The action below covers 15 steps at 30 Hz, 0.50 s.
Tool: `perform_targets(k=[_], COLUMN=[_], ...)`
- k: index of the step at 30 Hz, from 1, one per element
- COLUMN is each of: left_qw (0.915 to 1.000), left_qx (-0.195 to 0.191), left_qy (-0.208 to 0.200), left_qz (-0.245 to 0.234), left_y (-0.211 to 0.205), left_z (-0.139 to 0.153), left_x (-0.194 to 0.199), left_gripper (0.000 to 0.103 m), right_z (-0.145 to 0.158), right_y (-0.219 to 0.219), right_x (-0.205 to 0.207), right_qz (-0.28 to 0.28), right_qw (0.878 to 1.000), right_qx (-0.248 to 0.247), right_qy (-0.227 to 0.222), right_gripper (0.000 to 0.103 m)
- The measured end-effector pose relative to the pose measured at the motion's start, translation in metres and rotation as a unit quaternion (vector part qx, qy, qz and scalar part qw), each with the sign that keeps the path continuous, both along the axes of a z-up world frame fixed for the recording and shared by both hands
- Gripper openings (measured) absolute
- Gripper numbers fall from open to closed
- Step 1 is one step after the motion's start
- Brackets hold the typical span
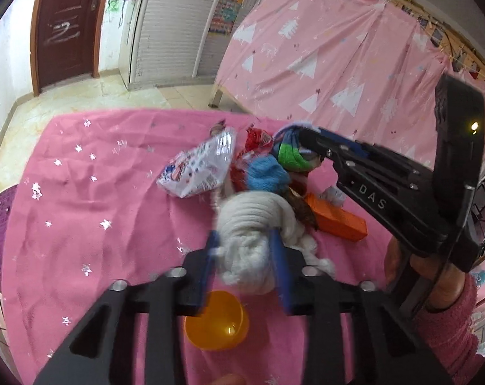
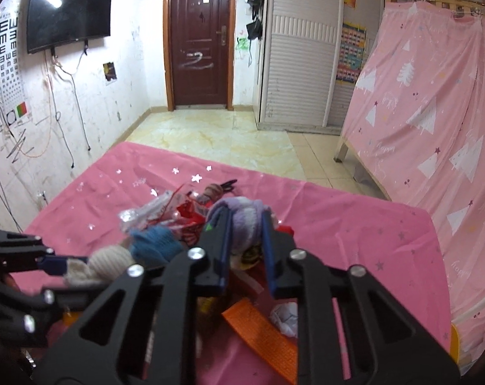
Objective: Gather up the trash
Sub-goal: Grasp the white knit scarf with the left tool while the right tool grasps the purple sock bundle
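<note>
A heap of litter and knitwear lies on the pink star-print tablecloth point(image 1: 82, 192). My left gripper point(image 1: 244, 237) has its blue pads pressed into a white knitted piece point(image 1: 252, 221), seen again in the right wrist view as the white knitted piece point(image 2: 104, 261). My right gripper point(image 2: 245, 216) is clamped on a lilac knitted piece point(image 2: 245, 227); in the left wrist view the right gripper point(image 1: 303, 138) bites that piece at its lilac, blue and green end point(image 1: 289, 154). Between them lie a blue knit point(image 1: 268, 176), a red wrapper point(image 1: 256, 139) and a clear printed wrapper point(image 1: 200, 166).
An orange box point(image 1: 337, 218) and crumpled white paper point(image 2: 285, 317) lie near the heap. An orange bowl point(image 1: 216, 319) sits under my left gripper. A hand in a pink sleeve point(image 1: 451, 314) holds the right gripper. A pink curtain point(image 2: 435, 96) hangs at the right; tiled floor lies beyond the table.
</note>
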<state>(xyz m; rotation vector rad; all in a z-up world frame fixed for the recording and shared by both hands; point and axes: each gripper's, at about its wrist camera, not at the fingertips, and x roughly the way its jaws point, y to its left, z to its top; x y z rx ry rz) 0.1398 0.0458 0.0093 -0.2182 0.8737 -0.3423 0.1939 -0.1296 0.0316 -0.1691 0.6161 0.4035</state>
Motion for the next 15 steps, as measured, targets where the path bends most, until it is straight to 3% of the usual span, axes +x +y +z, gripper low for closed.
perform_targets(k=[10,15], left_qw=[0.9993,0.9975], left_qx=[0.023,0.026], left_qy=[-0.028,-0.063], left_qz=[0.014,0.019], left_y=[-0.008,-0.006], left_z=[0.019,0.043], left_x=[-0.011,-0.025], left_gripper=[0.022,0.022], right_z=[0.027,0.039], right_y=[-0.022,-0.037], right_x=[-0.02,-0.03], right_qz=[-0.018,-0.024], right_qw=[0.998,0.996], right_qx=[0.044,0.064], right_qy=[-0.04,-0.055], right_gripper=[0.014,0.015])
